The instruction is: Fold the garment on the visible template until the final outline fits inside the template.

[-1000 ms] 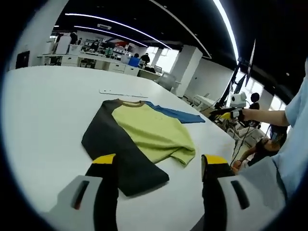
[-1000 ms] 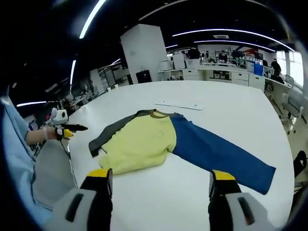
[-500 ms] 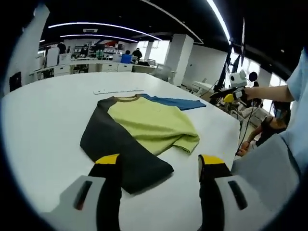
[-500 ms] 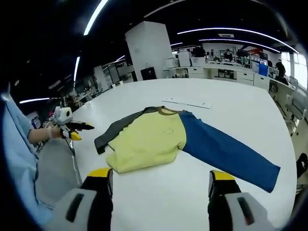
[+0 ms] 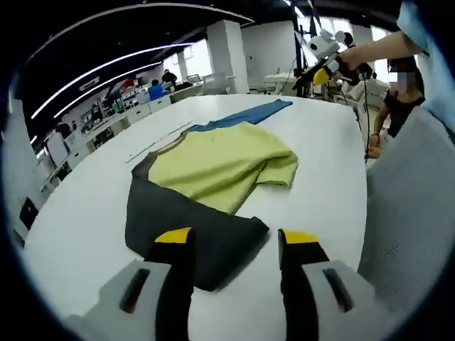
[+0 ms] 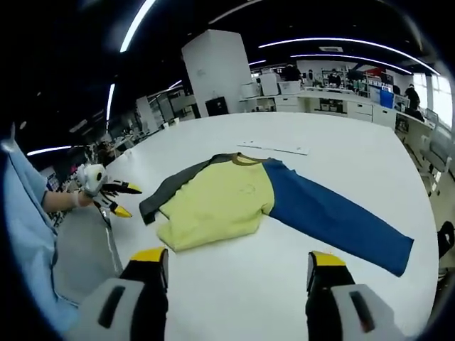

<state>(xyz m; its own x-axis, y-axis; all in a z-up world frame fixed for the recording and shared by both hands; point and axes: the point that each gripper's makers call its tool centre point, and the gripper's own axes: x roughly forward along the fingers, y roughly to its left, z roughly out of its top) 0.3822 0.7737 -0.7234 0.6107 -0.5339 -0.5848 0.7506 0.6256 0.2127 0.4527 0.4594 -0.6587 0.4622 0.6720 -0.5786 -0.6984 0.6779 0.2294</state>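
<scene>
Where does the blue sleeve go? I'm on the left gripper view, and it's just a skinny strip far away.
Observer: In the right gripper view, the blue sleeve lies flat and straight. It stretches out sideways from the yellow body across the white table.
Operator: Is my other tool holding it?
Observer: No. The right tool is open and holds nothing. It is over bare table, short of the yellow hem.

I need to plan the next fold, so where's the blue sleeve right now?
In the right gripper view the blue sleeve lies flat on the white table, stretching right from the yellow body toward the table's edge, beyond the open right gripper.
</scene>
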